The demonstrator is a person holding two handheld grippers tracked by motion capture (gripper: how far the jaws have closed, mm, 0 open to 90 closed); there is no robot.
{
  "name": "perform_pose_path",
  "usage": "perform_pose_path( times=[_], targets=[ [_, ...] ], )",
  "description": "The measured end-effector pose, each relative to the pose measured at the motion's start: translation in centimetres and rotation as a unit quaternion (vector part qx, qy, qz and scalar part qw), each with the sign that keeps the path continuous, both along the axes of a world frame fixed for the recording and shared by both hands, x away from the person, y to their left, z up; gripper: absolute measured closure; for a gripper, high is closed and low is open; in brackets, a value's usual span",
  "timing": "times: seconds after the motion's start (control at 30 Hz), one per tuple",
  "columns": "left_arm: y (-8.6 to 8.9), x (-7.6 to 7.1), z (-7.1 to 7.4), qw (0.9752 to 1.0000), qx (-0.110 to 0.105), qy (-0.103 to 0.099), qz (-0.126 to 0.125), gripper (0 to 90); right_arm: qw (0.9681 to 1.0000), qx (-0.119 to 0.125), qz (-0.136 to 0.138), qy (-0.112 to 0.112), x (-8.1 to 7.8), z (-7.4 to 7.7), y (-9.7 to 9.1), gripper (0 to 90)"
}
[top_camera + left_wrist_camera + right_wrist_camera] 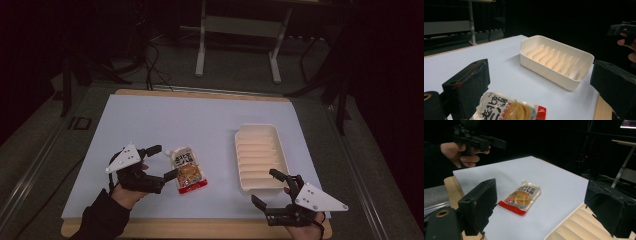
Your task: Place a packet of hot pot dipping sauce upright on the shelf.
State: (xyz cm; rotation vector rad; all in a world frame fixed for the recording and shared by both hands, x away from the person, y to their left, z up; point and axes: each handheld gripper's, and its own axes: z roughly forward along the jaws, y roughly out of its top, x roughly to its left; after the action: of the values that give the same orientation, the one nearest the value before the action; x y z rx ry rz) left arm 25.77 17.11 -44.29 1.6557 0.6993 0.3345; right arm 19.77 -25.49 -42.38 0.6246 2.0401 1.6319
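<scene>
— Since your left gripper (162, 161) sits spread right beside the sauce packet (189, 170), which hand goes?

— Yours on the left; the packet's long axis runs away from you. Your right gripper (267, 187), also spread and empty, waits by the tray (260, 155).

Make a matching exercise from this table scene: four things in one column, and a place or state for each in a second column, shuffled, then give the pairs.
Things:
1. snack packet
2. cream tray
3. left gripper
4. right gripper

Places or states:
A. open, by the near end of the tray, holding nothing
B. lying flat on the white sheet, red strip at its near end
C. open, jaws right at the packet's left edge
D. empty, ribbed inside, on the right half of the sheet

Pairs: 1-B, 2-D, 3-C, 4-A
</scene>
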Motion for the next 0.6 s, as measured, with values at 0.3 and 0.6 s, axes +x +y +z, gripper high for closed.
perform_pose_path(
  times=[0.3,0.6],
  targets=[
    [-0.1,2.7,-0.6,0.9995,0.017,0.015,0.020,2.7,1.0000,-0.001,0.007,0.003,-0.1,0.0,0.2,10.9],
    [-0.8,5.2,-1.9,0.9985,0.046,0.021,0.020,4.3,0.9998,-0.002,0.016,0.011,0.2,-0.3,0.3,10.9]
  ],
)
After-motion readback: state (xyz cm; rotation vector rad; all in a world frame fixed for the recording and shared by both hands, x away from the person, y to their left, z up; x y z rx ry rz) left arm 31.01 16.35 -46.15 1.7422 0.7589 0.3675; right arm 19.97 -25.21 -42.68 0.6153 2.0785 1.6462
